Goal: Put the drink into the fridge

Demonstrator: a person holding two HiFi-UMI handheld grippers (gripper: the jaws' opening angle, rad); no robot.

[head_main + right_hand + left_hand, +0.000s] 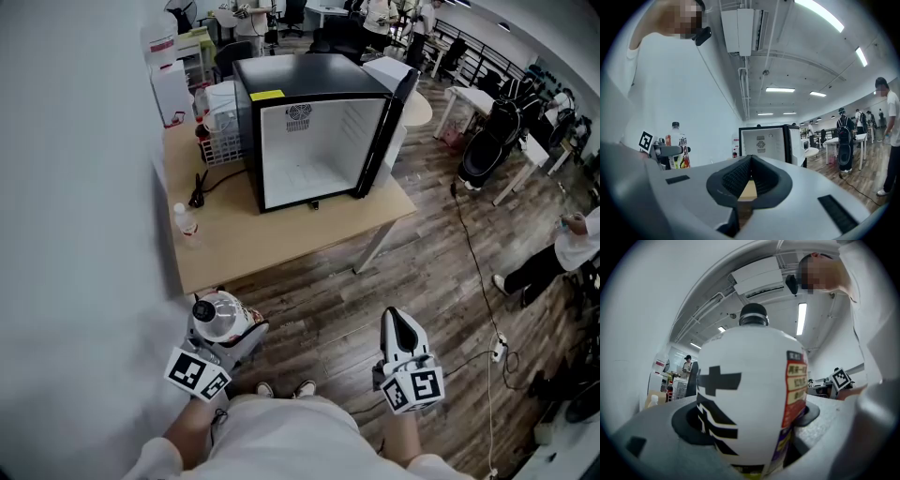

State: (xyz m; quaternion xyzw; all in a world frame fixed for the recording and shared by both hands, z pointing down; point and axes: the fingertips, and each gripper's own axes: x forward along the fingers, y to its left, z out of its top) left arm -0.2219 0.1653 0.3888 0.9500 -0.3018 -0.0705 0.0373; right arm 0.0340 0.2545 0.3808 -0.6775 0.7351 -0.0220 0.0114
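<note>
Up ahead on the worktop (281, 239), well apart from us, the open fridge (314, 141) faces our way, forward and right of the upright drink (216, 317) pinched in our left gripper (229, 339); our right gripper (401, 330) is pressed together, empty.

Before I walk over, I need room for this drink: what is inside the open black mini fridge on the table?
The black mini fridge shows bare white walls and a round back-wall vent; no items visible. Its black top hides the inner ceiling.

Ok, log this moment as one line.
left gripper: shut on drink bottle | right gripper: shut, empty | fridge: open, on table
</note>
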